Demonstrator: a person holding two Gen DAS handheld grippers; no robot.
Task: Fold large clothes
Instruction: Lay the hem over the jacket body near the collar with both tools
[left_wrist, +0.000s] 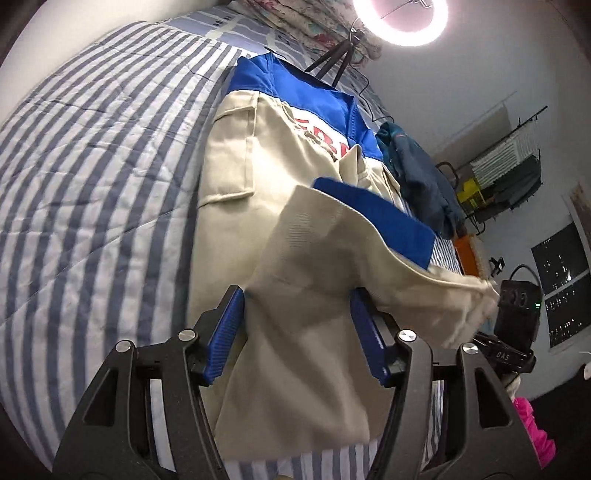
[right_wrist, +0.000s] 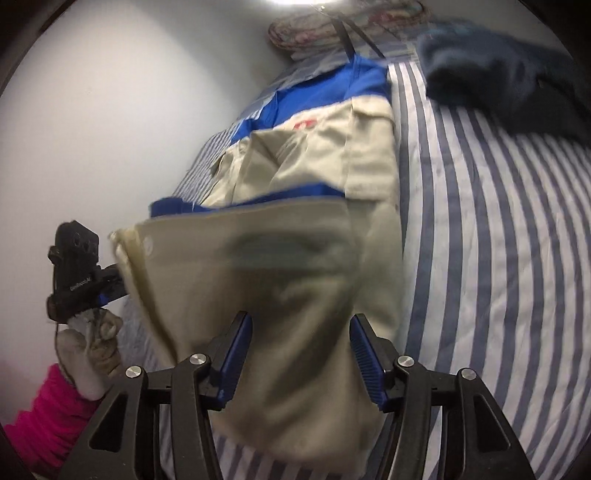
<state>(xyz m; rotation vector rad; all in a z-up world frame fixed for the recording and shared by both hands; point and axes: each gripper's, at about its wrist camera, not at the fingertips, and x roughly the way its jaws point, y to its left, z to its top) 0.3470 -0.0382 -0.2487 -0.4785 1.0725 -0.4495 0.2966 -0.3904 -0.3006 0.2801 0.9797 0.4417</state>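
While my left gripper (left_wrist: 297, 332) and right gripper (right_wrist: 301, 354) both stand about half open with beige cloth between the pads, not clearly pinched, the one beige-and-blue jacket (left_wrist: 236, 155) lies mid-frame on the striped bedspread (left_wrist: 92, 147). I judge its near part folded over, with more folding left. One dark blue garment (right_wrist: 498, 66) waits at upper right.

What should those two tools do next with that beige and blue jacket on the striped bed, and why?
Probably draw both back and regrasp. The left tool and right tool stand open, so nothing grips the beige and blue cloth jacket. Its turned-over flap looks rumpled, not flat, on the blue-and-white striped bedcover.
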